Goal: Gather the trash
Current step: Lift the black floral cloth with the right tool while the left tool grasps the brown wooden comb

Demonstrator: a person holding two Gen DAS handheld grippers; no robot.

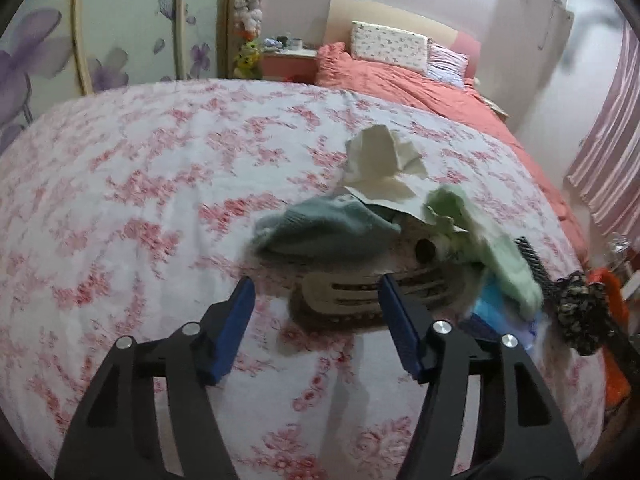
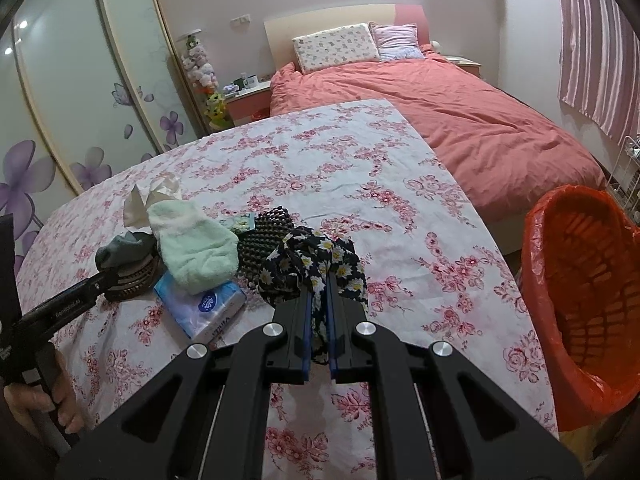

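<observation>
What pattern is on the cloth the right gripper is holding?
Dark cloth with white-and-yellow flowers, pinched in the right gripper; clearest in the right wrist view.

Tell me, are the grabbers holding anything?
The right gripper pinches the dark floral cloth by its near edge. The left gripper stands open, holding nothing.

Table (image 2: 400,200) w/ matt cotton-like cloth, pink floral print, slightly creased. Fingers (image 1: 236,332): matt black plastic, blue ribbed pads, shiny metal bolts. Pale green sock (image 2: 196,248) fuzzy, terry-like; grey sock (image 1: 320,228) soft knit. Crumpled tissue (image 1: 380,164) thin matt paper. Tissue pack (image 2: 208,308) glossy plastic film. Floral scrunchie (image 2: 316,264) thin printed fabric. Bin liner (image 2: 540,280) orange, shiny crinkled plastic.
</observation>
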